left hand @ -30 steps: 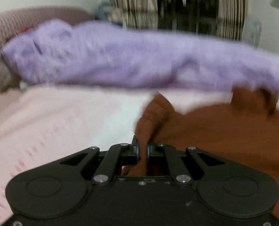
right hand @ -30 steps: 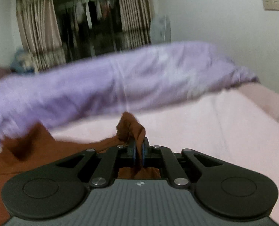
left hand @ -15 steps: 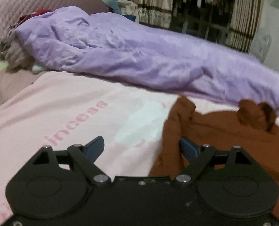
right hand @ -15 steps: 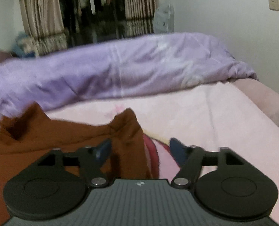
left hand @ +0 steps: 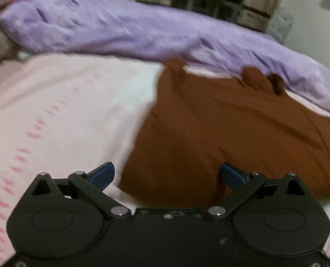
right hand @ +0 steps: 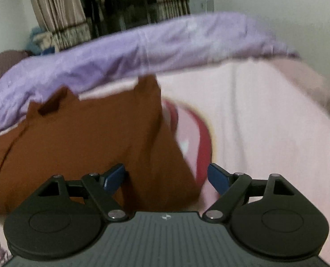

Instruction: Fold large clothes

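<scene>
Between both spread tools (left hand: pixel 167 174) (right hand: pixel 166 175) lies the brown garment (left hand: pixel 220 129), ungripped

1. The garment (left hand: pixel 231 133) is seen in plain rust brown.
2. The quilt (left hand: pixel 142 29) is coloured lilac.
3. The bedsheet (left hand: pixel 64 111) is pale pink, printed with darker pink marks and a red shape (right hand: pixel 204 138).
4. The curtains (right hand: pixel 58 6) are striped beige and brown.
5. Both grippers' fingertips (left hand: pixel 102 174) are coloured blue on black bodies.

Rumpled purple quilt (left hand: pixel 142 29) across pink bedsheet (left hand: pixel 64 111), striped curtains (right hand: pixel 58 6) behind.
</scene>
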Motion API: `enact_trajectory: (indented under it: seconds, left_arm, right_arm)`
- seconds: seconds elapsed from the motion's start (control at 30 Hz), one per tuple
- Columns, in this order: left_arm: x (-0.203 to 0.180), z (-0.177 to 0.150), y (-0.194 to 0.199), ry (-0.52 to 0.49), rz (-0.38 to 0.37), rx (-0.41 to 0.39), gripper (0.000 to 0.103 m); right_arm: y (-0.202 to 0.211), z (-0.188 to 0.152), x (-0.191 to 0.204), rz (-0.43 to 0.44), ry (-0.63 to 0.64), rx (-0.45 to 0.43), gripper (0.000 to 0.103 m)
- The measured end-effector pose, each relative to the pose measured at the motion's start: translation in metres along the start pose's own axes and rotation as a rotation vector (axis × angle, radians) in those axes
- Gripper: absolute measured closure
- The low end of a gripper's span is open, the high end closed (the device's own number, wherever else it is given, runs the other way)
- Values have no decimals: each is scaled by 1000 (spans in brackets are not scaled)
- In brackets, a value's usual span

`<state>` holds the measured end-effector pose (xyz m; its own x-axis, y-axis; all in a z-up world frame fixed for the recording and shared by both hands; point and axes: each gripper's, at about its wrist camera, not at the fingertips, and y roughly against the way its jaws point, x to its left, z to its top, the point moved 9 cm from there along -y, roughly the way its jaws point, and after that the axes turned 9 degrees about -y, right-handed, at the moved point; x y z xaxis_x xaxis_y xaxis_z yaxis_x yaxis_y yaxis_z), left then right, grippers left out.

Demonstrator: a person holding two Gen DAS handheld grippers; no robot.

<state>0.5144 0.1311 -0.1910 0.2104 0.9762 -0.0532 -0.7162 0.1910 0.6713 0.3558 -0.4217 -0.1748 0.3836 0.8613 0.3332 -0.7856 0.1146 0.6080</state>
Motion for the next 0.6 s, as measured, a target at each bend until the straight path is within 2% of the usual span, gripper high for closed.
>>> enact_trajectory:
  seconds: [0.1, 0.23, 0.3, 0.33, 0.37, 0.4, 0.43, 0.47, 0.53, 0.6]
  left_arm:
    - [-8, -1, -14, -42, 32, 17, 0]
    - [-7, 3, -22, -18, -3, 44, 0]
    - [-6, 3, -26, -20, -19, 43, 0]
    - [-5, 2, -28, -24, -22, 32, 4]
    - [-5, 2, -28, -22, -22, 17, 11]
    - [-6, 2, -27, -18, -17, -2, 28]
    - [-5, 3, -23, -14, -16, -18, 44]
    - [-4, 5, -18, -5, -17, -30, 51]
    - [1, 12, -7, 42, -6, -49, 73]
    - [5, 22, 21, 112, 24, -118, 85]
  right_arm:
    - [-10, -7, 0, 54, -25, 33, 4]
    - [-30, -2, 1, 114, -78, 73, 3]
    - [-38, 2, 4, 131, -90, 60, 12]
    - [-39, 0, 7, 127, -77, 55, 27]
    - [-40, 0, 10, 121, -63, 52, 39]
    - [-40, -2, 16, 144, -62, 60, 59]
    - [-38, -2, 20, 160, -73, 60, 65]
    - [-34, -3, 22, 148, -64, 48, 67]
    - [-26, -1, 28, 118, -25, 29, 71]
    - [-11, 6, 27, 127, -57, 22, 74]
